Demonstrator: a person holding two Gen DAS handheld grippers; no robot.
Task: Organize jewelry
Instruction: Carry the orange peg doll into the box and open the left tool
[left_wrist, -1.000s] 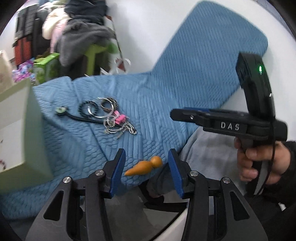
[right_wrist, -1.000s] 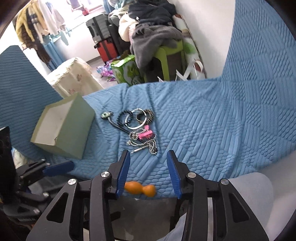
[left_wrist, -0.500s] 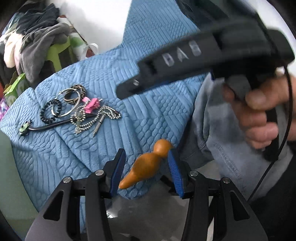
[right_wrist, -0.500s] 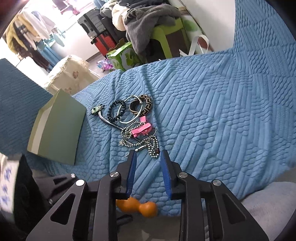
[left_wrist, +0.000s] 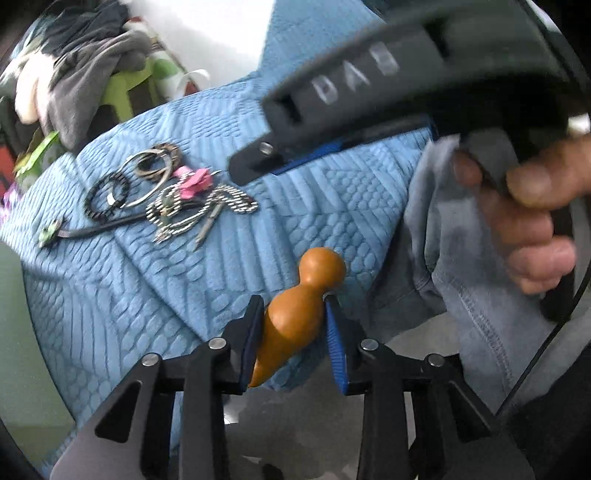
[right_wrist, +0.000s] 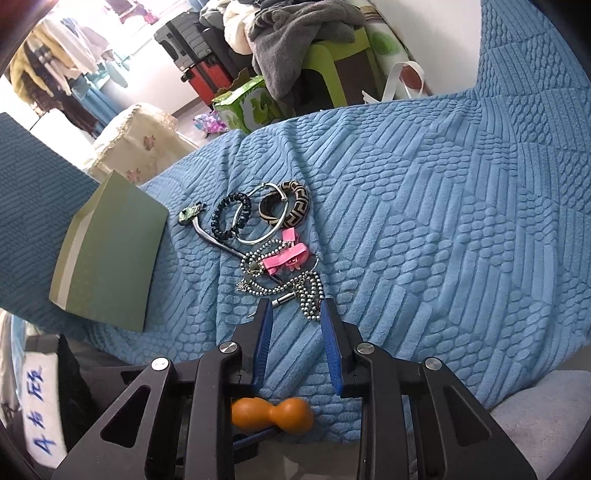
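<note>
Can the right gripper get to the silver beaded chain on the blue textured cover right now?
Probably yes: the right gripper is open just short of the silver beaded chain, and nothing lies between.

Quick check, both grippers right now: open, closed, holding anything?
Left gripper: closed on the orange wooden peg.
Right gripper: open, holding nothing, above the beaded chain.

Open blue cover (right_wrist: 443, 221) right of jewelry pile (right_wrist: 273, 251); green box (right_wrist: 110, 254) blocks left.

The right hand-held gripper (left_wrist: 258, 170) bears blurred lettering, probably "DAS".
</note>
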